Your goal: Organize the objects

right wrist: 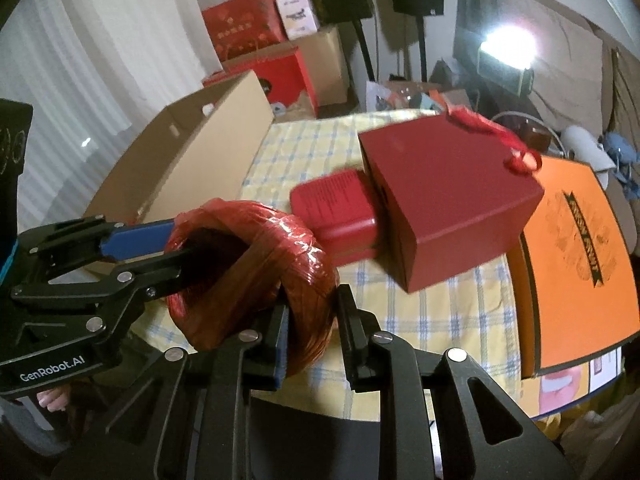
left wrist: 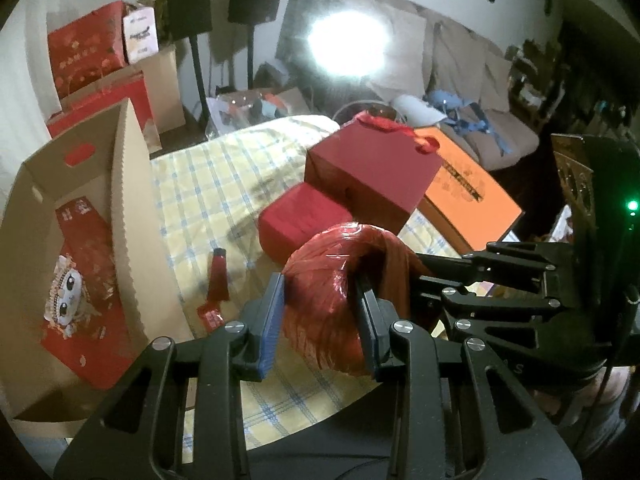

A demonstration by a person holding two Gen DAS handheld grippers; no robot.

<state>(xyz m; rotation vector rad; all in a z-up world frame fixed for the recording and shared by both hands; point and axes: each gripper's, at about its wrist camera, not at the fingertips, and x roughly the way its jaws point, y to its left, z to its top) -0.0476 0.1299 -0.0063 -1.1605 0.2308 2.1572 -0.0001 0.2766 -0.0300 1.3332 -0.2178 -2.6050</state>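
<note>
We grip the red wrapped ring (left wrist: 340, 272) with both: left gripper (left wrist: 320, 320) and right gripper (right wrist: 312, 328) each clamp its rim above the checked table (right wrist: 440, 300)

Checked tablecloth (left wrist: 208, 184) under red boxes (left wrist: 372, 176)

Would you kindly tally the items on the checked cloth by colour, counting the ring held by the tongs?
Red: 4 — ring, big box, small box, tube
Orange: 1 — flat box
Brown: 1 — carton
Total: 6
</note>
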